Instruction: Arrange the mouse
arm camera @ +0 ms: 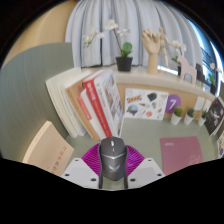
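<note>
A grey and black computer mouse (113,156) sits between my two fingers, its nose pointing away from me. The magenta pads (94,157) press against both of its sides. My gripper (113,160) is shut on the mouse and holds it above the grey-green desk (140,135). The rear of the mouse is hidden by the gripper body.
A magenta mat (182,152) lies on the desk to the right of the fingers. Books (88,105) lean to the left. A shelf at the back carries a potted orchid (124,50), a wooden hand model (152,50) and small plants (192,113).
</note>
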